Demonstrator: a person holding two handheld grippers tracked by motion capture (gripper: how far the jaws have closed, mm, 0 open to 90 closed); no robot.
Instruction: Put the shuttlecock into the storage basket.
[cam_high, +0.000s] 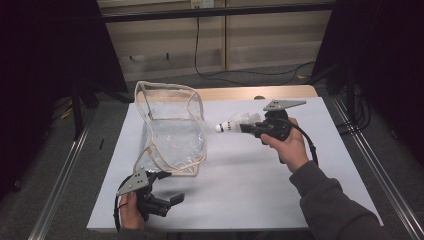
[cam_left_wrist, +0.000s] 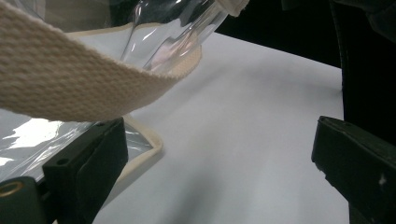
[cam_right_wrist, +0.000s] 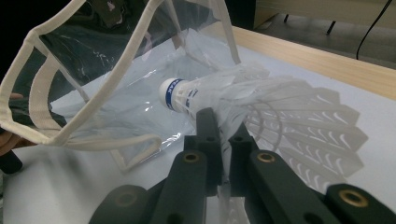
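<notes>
A lab recording bay, I'd say, not a home; my table (cam_high: 260, 190) is a pale wooden top under a white sheet, flanked by metal rails (cam_high: 60, 175); black curtains (cam_high: 45, 60) hang on both sides; a dark bar crosses overhead; beyond, beige panelled wall (cam_high: 260, 35), grey carpet and a loose black cable (cam_high: 240, 74) trailing across the floor.

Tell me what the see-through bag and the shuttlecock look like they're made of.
The bag looks like clear, glossy soft plastic: it creases, glints and shows the table through it. Its edging is cream woven tape with a visible weave. The shuttlecock, gripped in the right tool, has a matte white feather-like skirt, real or synthetic I can't tell, and a smooth white head with a blue band.
</notes>
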